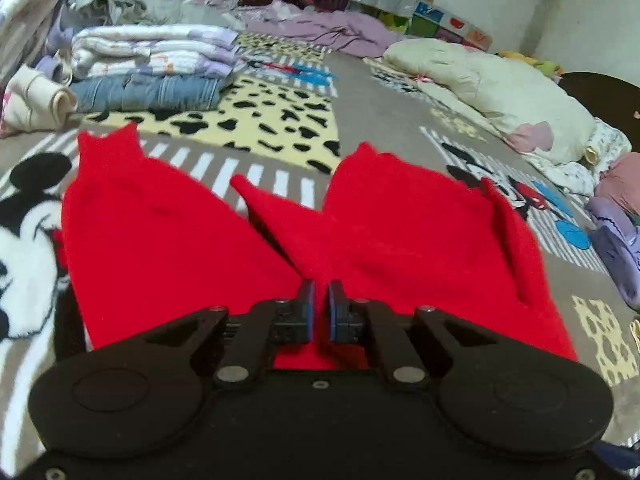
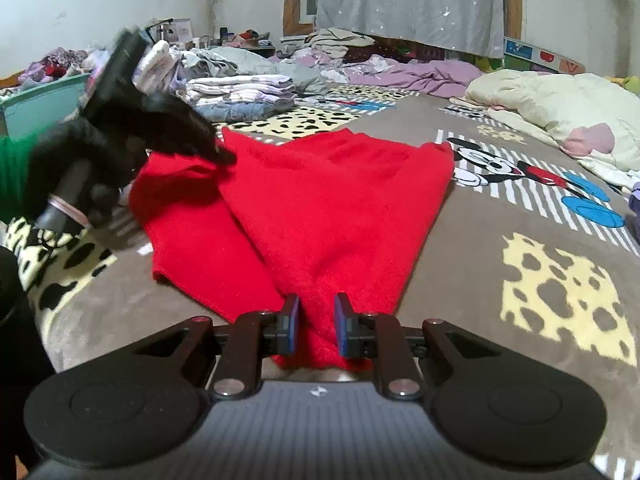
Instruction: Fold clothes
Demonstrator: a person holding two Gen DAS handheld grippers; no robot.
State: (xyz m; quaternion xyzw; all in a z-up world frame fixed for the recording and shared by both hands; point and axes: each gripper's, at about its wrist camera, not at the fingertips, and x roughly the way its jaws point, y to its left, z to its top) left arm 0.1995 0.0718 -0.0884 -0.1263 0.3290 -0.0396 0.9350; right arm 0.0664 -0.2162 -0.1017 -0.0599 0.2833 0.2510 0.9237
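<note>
Red garment (image 2: 320, 208) spread on blanket (image 2: 500, 240); right gripper (image 2: 316, 330) narrowly clamped on near hem, left gripper (image 1: 321, 310) nearly shut on fabric; thin pinches risk slipping, spoiling fold.

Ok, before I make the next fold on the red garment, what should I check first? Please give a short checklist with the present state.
1. Right gripper holds the red garment: ok, cloth is bunched between its pads.
2. Left gripper holds the garment: cannot tell; the jaws are almost together, but pinched cloth is not clear.
3. Garment lies flat: not ok; it shows ridges and raised corners.
4. Bare blanket beside the garment for folding: ok.
5. Folded pile is apart from the garment: ok.
</note>
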